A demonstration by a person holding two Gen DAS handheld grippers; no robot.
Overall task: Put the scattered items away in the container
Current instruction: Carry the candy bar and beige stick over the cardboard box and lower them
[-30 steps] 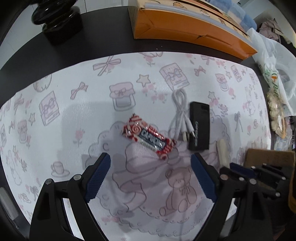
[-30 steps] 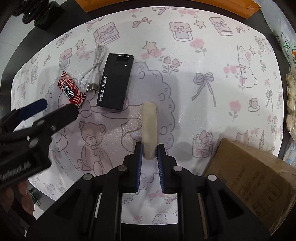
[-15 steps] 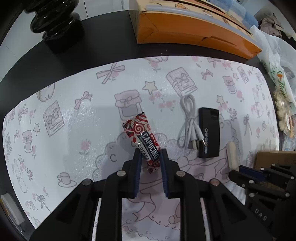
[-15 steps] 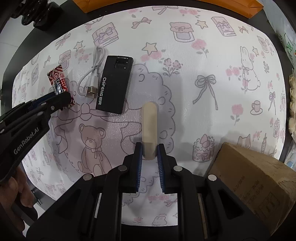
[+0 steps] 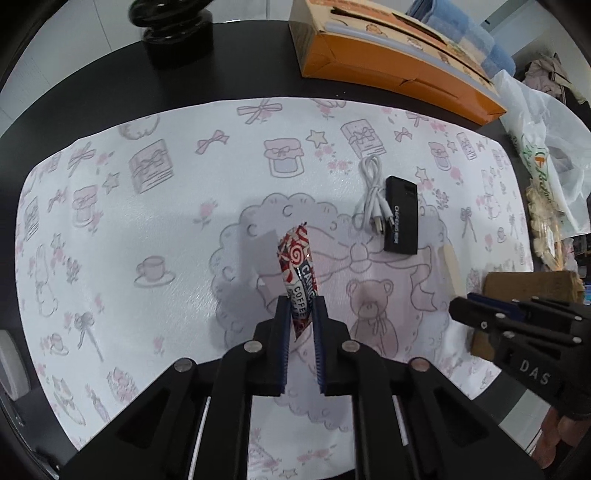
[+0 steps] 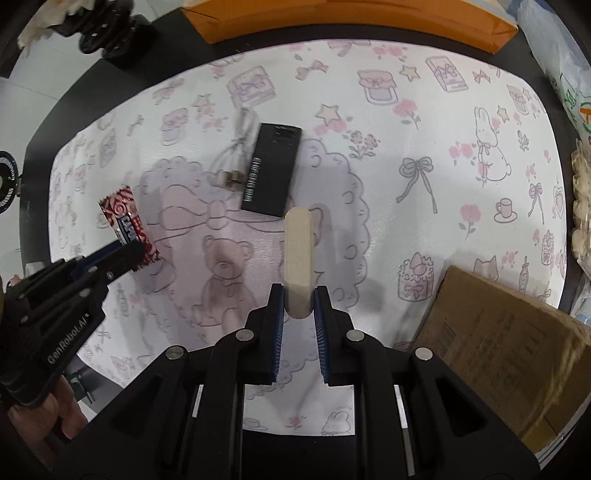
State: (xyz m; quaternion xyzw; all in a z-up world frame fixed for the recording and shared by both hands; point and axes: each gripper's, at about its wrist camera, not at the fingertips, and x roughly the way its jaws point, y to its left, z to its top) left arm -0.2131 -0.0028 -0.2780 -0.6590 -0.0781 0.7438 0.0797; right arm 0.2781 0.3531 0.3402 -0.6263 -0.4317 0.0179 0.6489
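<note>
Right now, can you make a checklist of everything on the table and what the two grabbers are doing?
Surface: patterned mat on a dark table.
Job's things: sachet and beige bar both held; black box lying on the mat.
Container: cardboard box at the mat's right edge.
Clutter: orange box, plastic bag, black stand.
Grippers: left gripper shut on sachet; right gripper shut on bar.
Cables: white cable beside the black box.
Surroundings: a hand.

At frame centre, the red-and-white swirl-printed candy wrapper reads "COFFEE". The black right tool, lower right, bears "DAS". In the right wrist view, the black left tool, lower left, reads "GenRobot.AI".
</note>
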